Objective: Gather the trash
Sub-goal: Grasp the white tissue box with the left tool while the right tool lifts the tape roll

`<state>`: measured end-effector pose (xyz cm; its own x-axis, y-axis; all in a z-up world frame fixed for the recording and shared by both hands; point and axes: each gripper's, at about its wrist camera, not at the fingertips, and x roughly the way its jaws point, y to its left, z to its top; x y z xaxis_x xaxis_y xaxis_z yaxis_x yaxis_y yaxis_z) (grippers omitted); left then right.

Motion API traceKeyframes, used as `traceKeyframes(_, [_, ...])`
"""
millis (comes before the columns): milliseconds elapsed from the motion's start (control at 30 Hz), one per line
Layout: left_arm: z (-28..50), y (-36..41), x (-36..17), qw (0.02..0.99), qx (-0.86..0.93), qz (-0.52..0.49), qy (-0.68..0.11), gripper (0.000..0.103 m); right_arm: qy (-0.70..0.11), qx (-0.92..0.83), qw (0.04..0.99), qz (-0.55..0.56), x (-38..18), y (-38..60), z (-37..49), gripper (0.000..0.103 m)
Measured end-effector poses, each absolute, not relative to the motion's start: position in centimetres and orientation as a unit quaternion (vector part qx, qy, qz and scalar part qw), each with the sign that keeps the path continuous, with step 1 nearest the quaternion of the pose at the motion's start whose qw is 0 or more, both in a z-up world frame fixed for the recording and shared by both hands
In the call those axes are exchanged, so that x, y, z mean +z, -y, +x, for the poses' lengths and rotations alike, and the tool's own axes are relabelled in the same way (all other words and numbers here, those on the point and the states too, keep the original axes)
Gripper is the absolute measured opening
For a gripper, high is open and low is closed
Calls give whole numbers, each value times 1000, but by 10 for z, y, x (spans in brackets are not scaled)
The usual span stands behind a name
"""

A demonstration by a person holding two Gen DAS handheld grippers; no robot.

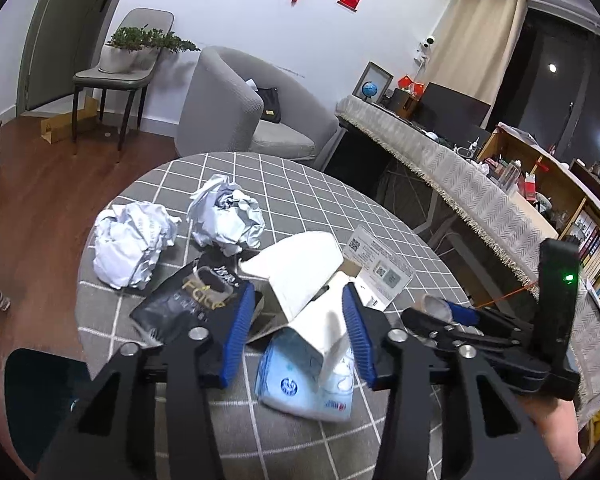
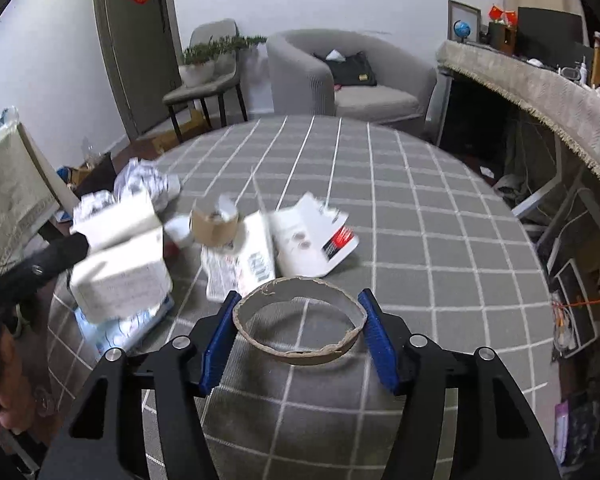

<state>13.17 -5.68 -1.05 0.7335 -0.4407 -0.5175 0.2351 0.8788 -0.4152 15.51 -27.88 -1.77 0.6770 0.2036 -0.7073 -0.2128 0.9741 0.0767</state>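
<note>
While the round table [image 1: 324, 184] with its grey checked cloth carries all of the litter, most of it lies toward the table's left edge and near side. Farthest left in the left wrist view sits one crumpled paper ball [image 1: 130, 242] close to the left edge, with a second crumpled paper ball [image 1: 226, 218] just beside it toward the middle. Below them a black packet [image 1: 180, 304] with pale lettering lies flat on the cloth, touching the outer side of the left gripper's near finger. The left gripper [image 1: 298, 332] has its blue-padded jaws set apart around a white folded carton [image 1: 304, 276]; whether the pads press on it cannot be told. Under the carton lies a light blue and white plastic pouch [image 1: 300, 384], at the near edge. To the right of the carton a white printed card [image 1: 380, 264] with square codes rests on the cloth. In the right wrist view, a brown tape roll [image 2: 214, 226] stands beside a flattened white box [image 2: 312, 244] with a red mark, around the table's middle. Nearer the table's near edge, the right gripper [image 2: 300, 334] has its jaws around a torn cardboard ring [image 2: 300, 320], both blue pads meeting the ring's sides. Past the table's far edge stands a grey armchair [image 2: 364, 80].
</note>
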Motion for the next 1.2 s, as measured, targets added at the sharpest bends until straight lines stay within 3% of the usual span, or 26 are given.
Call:
traceKeyframes(167, [142,61,-14,912,-199,-170,-316,40,-371,121,921,0,-10,288,159,61])
traceKeyframes(267, [143,63,-13,911,-207,-173,-312,31,-365,122,923,17,-6,291,161,61])
traceKeyframes(333, [142,65,-12,911,-213,-171,-308,17,-360,127,923,34,-4,291,160,61])
traceKeyframes(500, [137,76,-8,910,-232,-154,-305,2,-350,133,926,49,2,286,154,61])
traceKeyframes(1200, [55,47,39,954,-179,-38,-238,1,-307,187,932,53,12,246,103,61])
